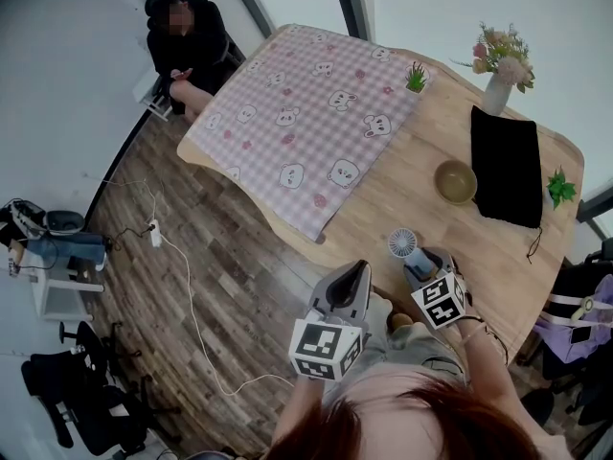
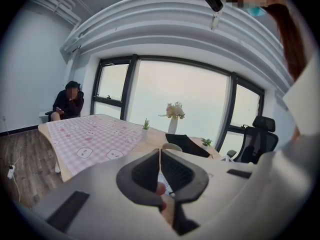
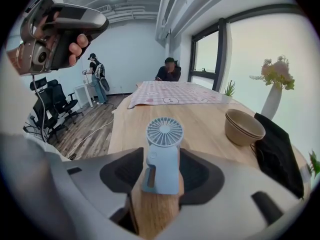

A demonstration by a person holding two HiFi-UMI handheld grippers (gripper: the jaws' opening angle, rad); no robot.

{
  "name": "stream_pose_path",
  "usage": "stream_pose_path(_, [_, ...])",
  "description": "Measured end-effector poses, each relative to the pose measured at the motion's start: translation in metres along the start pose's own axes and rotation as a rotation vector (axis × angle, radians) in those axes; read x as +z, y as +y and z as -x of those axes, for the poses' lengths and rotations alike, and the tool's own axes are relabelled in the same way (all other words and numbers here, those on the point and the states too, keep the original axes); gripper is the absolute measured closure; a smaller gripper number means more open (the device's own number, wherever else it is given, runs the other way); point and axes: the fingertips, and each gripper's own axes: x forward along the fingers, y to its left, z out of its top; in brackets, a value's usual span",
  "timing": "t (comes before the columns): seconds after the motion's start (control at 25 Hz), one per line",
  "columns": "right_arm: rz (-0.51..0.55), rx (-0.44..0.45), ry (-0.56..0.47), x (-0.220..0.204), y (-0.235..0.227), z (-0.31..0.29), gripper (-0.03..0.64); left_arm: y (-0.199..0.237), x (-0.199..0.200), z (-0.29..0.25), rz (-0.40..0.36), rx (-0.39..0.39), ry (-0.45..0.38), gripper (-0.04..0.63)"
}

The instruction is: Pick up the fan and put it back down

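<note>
A small light-blue handheld fan [image 3: 162, 154] stands upright on the wooden table [image 1: 402, 199], near its front edge. In the head view its round grille [image 1: 403, 243] shows just ahead of my right gripper [image 1: 422, 264]. The right gripper [image 3: 162, 160] is open, its jaws on either side of the fan's handle, with wood showing between the left pad and the handle. My left gripper [image 1: 355, 268] hangs off the table's front edge, left of the fan. Its jaws are shut with nothing between them [image 2: 160, 150].
A pink checked cloth [image 1: 306, 113] covers the table's far half. A tan bowl [image 1: 456, 181], a black cloth [image 1: 506, 166], a vase of flowers [image 1: 498, 70] and two small plants [image 1: 416, 78] [image 1: 558, 188] stand beyond the fan. A person [image 1: 187, 36] sits at the far end. A cable [image 1: 187, 286] crosses the floor.
</note>
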Motion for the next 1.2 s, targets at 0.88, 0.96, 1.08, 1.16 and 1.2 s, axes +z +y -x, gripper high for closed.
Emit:
stream_pose_path(0.88, [-0.058,0.036,0.095,-0.013,0.002,-0.024,0.387,0.011,-0.001,-0.001,0.011,0.002,0.009,0.581])
stream_pose_path(0.96, [-0.067,0.04,0.102,-0.013,0.001,-0.024,0.394,0.011,0.0,-0.001,0.01,0.002,0.007,0.581])
stream_pose_path(1.08, [-0.08,0.034,0.109,-0.013,0.0,-0.025,0.399,0.009,0.0,-0.002,0.01,0.004,0.005,0.581])
stream_pose_path(1.16, [-0.081,0.034,0.103,-0.014,0.0,-0.025,0.4,0.007,-0.001,-0.002,0.011,0.006,0.004,0.581])
stream_pose_path(1.2, [-0.078,0.036,0.096,-0.015,-0.001,-0.025,0.4,0.006,-0.001,-0.002,0.01,0.008,0.003,0.581])
